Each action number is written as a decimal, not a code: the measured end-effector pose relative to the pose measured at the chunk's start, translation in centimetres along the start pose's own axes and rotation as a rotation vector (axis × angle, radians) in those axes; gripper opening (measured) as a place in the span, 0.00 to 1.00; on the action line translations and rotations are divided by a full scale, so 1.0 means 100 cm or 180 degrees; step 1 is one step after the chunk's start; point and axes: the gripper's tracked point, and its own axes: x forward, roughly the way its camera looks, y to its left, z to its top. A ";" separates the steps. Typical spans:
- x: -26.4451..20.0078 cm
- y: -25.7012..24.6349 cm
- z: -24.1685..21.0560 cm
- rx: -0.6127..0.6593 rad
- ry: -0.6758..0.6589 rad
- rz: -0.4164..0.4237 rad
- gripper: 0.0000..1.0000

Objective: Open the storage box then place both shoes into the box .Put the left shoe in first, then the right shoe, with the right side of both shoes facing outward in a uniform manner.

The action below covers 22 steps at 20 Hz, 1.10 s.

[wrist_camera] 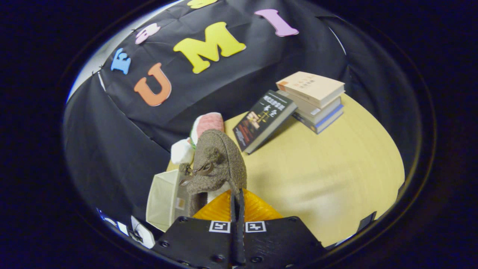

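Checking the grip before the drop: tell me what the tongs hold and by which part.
The tongs are shut on the brown fuzzy shoe, pinching its back edge near the heel; the shoe hangs above the open storage box.

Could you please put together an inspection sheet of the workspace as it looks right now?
Surface: light wooden table, bare across its near half.
Job's things: brown fuzzy shoe lifted in the claw, hanging beside the cream storage box, whose open side shows its inside. Second shoe: nothing seen.
Clutter: stack of books at the far side; a dark book leaning against it; a pink and white soft item behind the shoe.
Grippers: claw closed, fingers nipping the shoe's edge.
Cables: nothing seen.
Surroundings: black cloth wall behind the table.
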 end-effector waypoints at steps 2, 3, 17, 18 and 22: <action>0.006 0.044 -0.001 -0.0063 -0.0035 0.0097 0.00; 0.010 0.065 -0.004 -0.0094 -0.0032 0.0134 0.00; 0.088 0.189 -0.073 -0.0515 -0.0116 -0.0159 0.00; 0.094 0.188 -0.080 -0.0530 -0.0117 -0.0209 0.00; 0.108 0.182 -0.097 -0.0496 -0.0118 -0.0392 0.00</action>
